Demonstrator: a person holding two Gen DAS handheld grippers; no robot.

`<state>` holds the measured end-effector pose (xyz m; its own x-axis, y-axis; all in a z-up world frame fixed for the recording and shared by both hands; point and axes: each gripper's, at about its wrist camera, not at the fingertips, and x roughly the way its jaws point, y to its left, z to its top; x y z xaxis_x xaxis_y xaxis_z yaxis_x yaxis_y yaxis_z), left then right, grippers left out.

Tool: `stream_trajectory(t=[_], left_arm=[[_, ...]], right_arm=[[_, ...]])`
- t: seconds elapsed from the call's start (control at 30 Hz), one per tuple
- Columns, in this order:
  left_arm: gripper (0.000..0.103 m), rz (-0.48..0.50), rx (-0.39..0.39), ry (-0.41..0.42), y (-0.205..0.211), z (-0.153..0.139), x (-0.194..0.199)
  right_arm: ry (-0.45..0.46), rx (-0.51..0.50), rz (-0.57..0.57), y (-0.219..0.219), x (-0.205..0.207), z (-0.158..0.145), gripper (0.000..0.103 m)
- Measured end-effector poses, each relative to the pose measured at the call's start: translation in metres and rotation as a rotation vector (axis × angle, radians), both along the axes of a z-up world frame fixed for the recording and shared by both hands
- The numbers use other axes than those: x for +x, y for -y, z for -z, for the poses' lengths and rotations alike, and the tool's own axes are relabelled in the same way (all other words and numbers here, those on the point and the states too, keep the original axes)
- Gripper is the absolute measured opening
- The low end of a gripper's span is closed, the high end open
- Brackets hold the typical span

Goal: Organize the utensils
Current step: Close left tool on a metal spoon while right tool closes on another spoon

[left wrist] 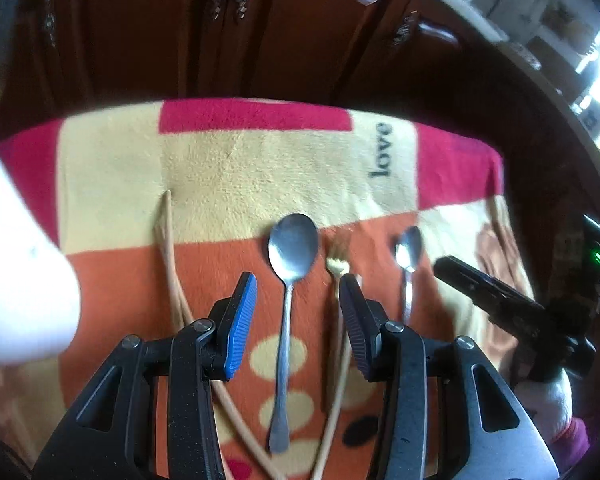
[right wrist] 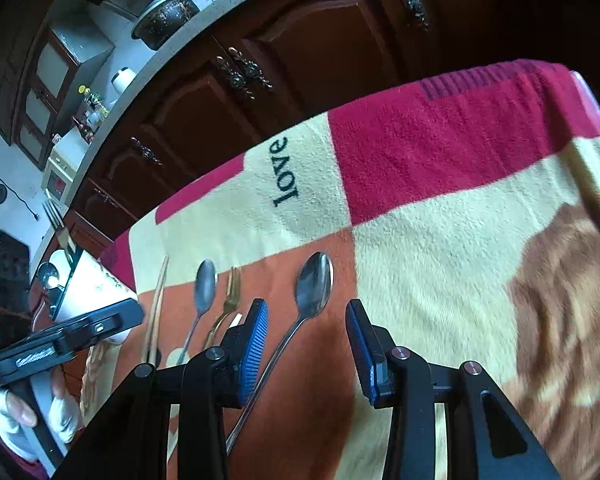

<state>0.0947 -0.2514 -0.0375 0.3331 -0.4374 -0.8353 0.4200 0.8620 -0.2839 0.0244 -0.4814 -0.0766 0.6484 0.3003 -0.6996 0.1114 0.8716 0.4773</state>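
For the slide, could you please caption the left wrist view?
Open left gripper above a large spoon lying among chopsticks, fork and small spoon on a patterned blanket.

Utensils in a row across the orange patch of blanket (left wrist: 228, 160): chopsticks (left wrist: 171, 264), large spoon (left wrist: 290, 280), gold fork (right wrist: 229, 300), small spoon (left wrist: 408, 260), narrow gaps between. Open cream and red cloth beyond the tips and to the right. White container (left wrist: 16, 280) blocking the left edge. Dark cabinet doors (left wrist: 300, 32) behind the table.
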Motion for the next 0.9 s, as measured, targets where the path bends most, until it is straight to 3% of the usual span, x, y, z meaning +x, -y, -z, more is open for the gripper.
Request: stream_trajectory(t=[0.33, 0.63, 0.7, 0.73, 0.9], left_arm=[[0.042, -0.035, 0.059, 0.015, 0.023, 0.027, 0.034], [0.042, 0.019, 0.064, 0.007, 0.035, 0.036, 0.044], [0.029, 0.039, 0.072, 0.014, 0.04, 0.035, 0.044], [0.018, 0.058, 0.092, 0.019, 0.044, 0.035, 0.042], [0.007, 0.098, 0.101, 0.047, 0.049, 0.032, 0.034]], right_arm=[[0.003, 0.026, -0.06, 0.006, 0.018, 0.008, 0.039], [0.003, 0.089, -0.1, 0.013, 0.031, 0.017, 0.033], [0.002, 0.102, -0.105, 0.013, 0.034, 0.019, 0.027], [0.001, 0.102, -0.108, 0.012, 0.035, 0.019, 0.025], [0.007, 0.07, -0.12, 0.005, 0.036, 0.018, 0.004]])
